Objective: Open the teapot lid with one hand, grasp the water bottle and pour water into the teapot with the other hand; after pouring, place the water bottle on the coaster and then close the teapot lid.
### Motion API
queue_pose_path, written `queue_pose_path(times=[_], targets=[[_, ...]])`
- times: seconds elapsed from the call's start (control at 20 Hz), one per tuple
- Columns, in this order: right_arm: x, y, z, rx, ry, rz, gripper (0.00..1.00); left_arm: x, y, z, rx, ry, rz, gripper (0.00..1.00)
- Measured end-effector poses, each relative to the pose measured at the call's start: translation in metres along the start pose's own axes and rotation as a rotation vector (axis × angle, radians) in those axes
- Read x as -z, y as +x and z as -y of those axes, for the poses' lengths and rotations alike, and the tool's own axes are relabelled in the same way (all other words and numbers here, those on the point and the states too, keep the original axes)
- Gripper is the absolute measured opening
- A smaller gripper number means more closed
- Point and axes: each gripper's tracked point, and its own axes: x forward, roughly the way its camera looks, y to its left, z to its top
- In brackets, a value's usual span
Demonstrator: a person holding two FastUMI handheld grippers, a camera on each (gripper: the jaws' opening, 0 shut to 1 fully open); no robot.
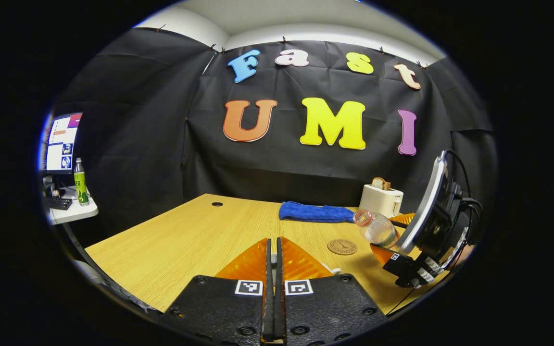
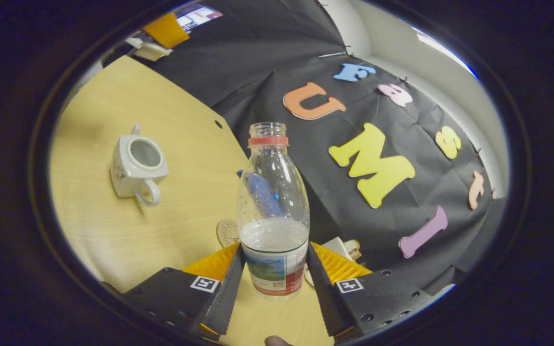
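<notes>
The water bottle [image 2: 273, 211], uncapped and partly filled, is clamped in the right gripper [image 2: 273, 281] above the bench [image 2: 113, 230]. The teapot [image 2: 137, 166] stands open. The left gripper [image 1: 273, 288] is closed, possibly on the lid. Pouring appears finished; next, upright placement on the coaster [image 1: 342, 246].

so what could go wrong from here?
1. The water bottle has no cap and is part full; the right gripper holds it tilted over the table, so water may spill short of the coaster.
2. The teapot stands open. The left gripper is shut, and what it holds can't be seen, so the lid could slip.
</notes>
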Motion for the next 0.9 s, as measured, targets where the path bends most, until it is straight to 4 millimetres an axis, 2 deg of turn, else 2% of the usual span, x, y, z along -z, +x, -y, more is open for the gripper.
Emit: queue_pose_path(times=[0.3,0.55,0.65,0.9], targets=[[-0.012,0.007,-0.01,0.006,-0.257,0.062,0.73,0.0,-0.001,-0.013,-0.027,-0.01,-0.003,0.03],[-0.029,-0.007,-0.016,0.051,-0.428,0.134,0.73,-0.001,-0.003,-0.02,-0.036,-0.01,0.002,0.03],[-0.029,-0.008,-0.022,0.057,-0.473,0.148,0.73,-0.002,-0.002,-0.02,-0.036,-0.007,0.002,0.03],[-0.03,-0.001,-0.017,0.084,-0.611,0.161,0.73,0.0,-0.002,-0.025,-0.04,-0.011,-0.003,0.03]])
